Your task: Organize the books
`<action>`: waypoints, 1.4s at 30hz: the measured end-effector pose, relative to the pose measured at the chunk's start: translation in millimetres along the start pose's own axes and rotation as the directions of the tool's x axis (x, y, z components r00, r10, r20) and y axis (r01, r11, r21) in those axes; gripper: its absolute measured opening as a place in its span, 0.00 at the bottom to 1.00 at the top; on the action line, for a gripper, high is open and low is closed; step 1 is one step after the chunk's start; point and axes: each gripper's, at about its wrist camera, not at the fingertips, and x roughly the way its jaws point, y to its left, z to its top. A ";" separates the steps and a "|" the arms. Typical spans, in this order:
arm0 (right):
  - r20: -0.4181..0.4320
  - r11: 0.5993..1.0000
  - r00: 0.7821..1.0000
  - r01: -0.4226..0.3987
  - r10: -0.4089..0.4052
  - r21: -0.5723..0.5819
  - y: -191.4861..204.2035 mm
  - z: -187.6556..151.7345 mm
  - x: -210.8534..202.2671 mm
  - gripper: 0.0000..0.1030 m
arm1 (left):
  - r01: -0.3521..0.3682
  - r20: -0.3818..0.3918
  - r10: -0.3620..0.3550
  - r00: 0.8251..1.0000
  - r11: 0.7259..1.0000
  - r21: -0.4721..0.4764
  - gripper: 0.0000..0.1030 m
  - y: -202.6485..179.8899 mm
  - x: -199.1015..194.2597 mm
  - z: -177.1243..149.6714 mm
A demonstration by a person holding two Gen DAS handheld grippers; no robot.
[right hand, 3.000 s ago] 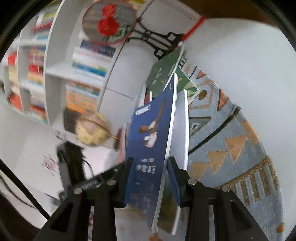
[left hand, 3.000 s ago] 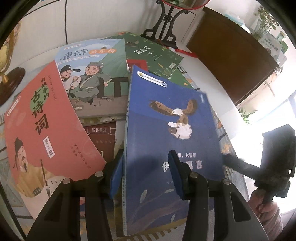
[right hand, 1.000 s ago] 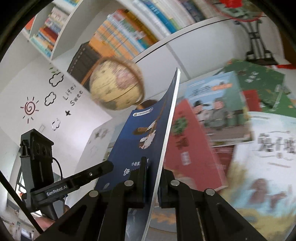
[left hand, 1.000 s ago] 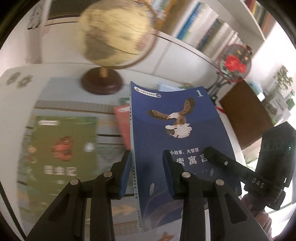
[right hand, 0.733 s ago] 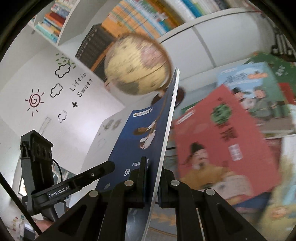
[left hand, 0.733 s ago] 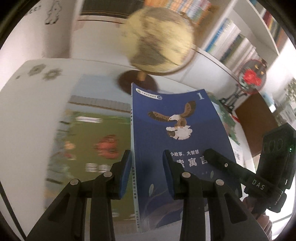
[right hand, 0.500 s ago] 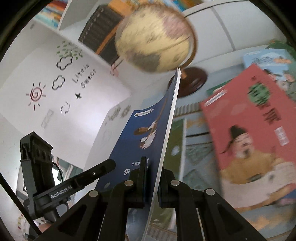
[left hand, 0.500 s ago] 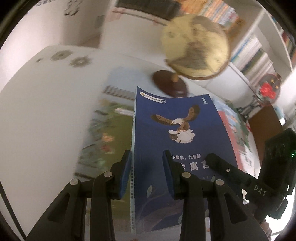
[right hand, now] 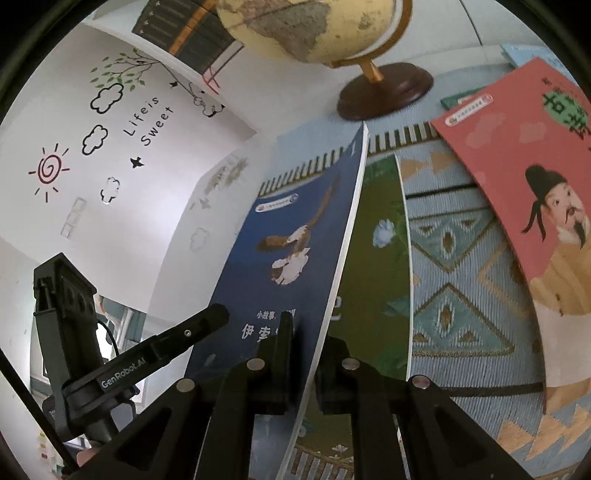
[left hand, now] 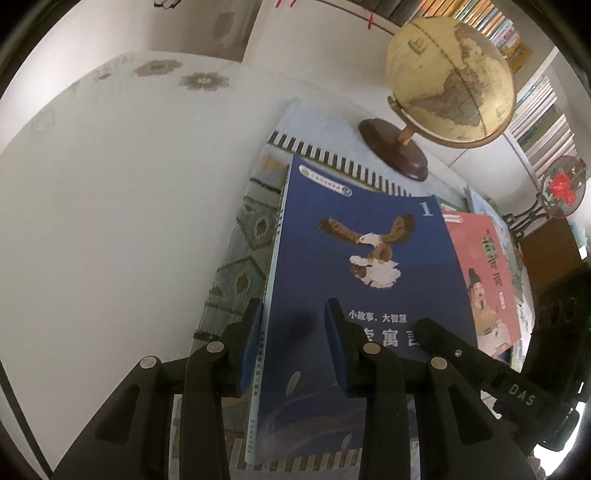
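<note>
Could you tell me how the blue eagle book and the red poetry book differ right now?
The blue eagle book is held off the mat by both grippers, one at each side edge; the red poetry book lies flat on the patterned mat, untouched. The blue cover shows an eagle and a "1"; the red cover shows a bearded man in a black hat. Both are thin paperbacks with Chinese titles.

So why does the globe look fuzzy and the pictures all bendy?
Right wrist view: the globe is blurred, while the blue book stays sharp. Left wrist view: the globe is clearer, but the fisheye lens curves the table edge and darkens the corners.
</note>
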 end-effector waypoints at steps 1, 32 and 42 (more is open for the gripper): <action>0.000 1.000 1.000 0.001 -0.001 0.007 -2.1 -0.7 1.2 0.09 | -0.006 -0.004 0.006 1.000 1.000 0.002 0.30 -0.9 1.7 -1.2; 0.101 0.954 0.949 0.298 -0.300 0.027 -64.6 35.6 -104.6 0.41 | -0.092 -0.013 0.096 0.995 0.978 0.185 0.36 -156.4 24.9 2.8; 0.134 0.930 0.921 0.359 -0.366 0.073 -120.3 36.1 -165.4 0.41 | -0.019 -0.039 0.029 0.999 0.968 0.251 0.37 -237.9 50.2 -10.0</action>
